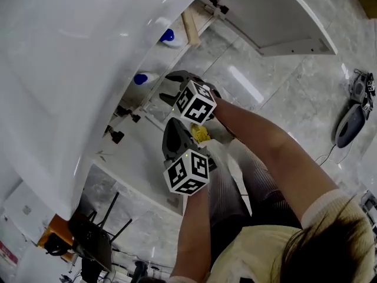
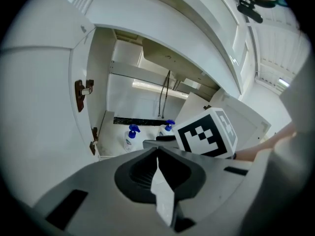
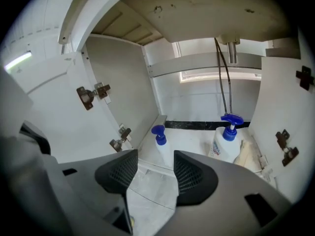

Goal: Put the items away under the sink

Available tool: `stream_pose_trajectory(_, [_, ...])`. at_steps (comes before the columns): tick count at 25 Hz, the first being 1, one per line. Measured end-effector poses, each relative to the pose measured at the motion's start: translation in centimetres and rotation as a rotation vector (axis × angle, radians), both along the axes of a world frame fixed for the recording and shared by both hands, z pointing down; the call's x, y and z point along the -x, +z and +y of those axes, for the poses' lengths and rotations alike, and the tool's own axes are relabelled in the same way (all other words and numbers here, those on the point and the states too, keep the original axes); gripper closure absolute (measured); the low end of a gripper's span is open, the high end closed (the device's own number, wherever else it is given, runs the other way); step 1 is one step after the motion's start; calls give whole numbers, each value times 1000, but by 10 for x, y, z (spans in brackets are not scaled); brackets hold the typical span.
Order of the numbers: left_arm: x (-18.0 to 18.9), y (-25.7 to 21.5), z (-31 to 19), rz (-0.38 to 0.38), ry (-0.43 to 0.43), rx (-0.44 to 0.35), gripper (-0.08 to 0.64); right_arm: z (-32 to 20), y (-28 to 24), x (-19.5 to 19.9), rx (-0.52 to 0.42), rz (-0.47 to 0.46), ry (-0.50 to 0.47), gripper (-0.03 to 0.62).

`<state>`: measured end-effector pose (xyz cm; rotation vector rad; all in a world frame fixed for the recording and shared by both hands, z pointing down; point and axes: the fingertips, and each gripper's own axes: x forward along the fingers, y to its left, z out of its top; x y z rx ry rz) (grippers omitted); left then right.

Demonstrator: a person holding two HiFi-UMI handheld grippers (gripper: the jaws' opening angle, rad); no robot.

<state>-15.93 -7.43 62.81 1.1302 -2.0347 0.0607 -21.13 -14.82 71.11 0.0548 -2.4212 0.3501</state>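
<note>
Two white pump bottles with blue tops (image 3: 161, 146) (image 3: 227, 141) stand on the floor of the open cupboard under the sink (image 3: 197, 132). From above, their blue caps (image 1: 167, 36) (image 1: 140, 79) show inside it. My right gripper (image 3: 152, 173) is open and holds nothing; it hovers just before the cupboard's front edge (image 1: 174, 87). Behind it, my left gripper (image 2: 157, 154) is shut, with nothing visible between its pads, and it sits nearer the person (image 1: 172, 137). A small yellow thing (image 1: 200, 133) lies between the two grippers; what it is I cannot tell.
Both cupboard doors stand open: one (image 1: 277, 16) swings out at the right, the other (image 1: 129, 158) at the left, hinges showing (image 3: 93, 95). Hoses (image 3: 224, 82) hang from the sink. A beige cloth (image 3: 246, 154) lies beside the right bottle. A grey device (image 1: 353, 111) rests on the marble floor.
</note>
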Motion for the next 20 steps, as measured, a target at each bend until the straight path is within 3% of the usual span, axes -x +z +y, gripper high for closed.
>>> stream_pose_trajectory(10, [-16, -49, 0, 22, 11, 6, 520, 6, -64, -41, 59, 17, 53, 387])
stream_pose_trajectory(20, [-41, -101, 17, 26, 18, -14, 520, 13, -128, -82, 81, 12, 152, 474])
